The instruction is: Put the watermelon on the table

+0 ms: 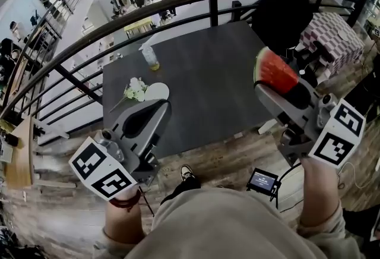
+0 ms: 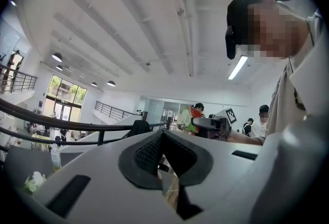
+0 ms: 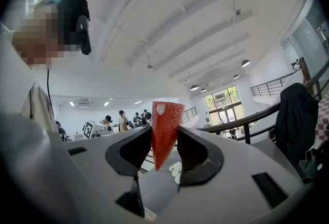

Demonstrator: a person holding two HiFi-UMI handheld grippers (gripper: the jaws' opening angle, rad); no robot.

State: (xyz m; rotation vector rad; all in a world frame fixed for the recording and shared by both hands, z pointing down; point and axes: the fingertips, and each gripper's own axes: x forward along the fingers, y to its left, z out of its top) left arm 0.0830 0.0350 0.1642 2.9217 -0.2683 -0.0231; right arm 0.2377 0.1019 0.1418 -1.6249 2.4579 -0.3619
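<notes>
The right claw (image 1: 268, 78) is clenched on a watermelon wedge (image 1: 276, 70), holding it above the dark surface's (image 1: 208, 73) right edge, apparently ready to set it down, while the left claw (image 1: 159, 107) hangs closed and empty at the surface's near edge.

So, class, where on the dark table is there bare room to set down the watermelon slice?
The dark grey tabletop is bare through its middle and right, from the clear plastic cup across to the edge near the red watermelon slice. The left side is crowded: cup, white flowers and a white round disc.
</notes>
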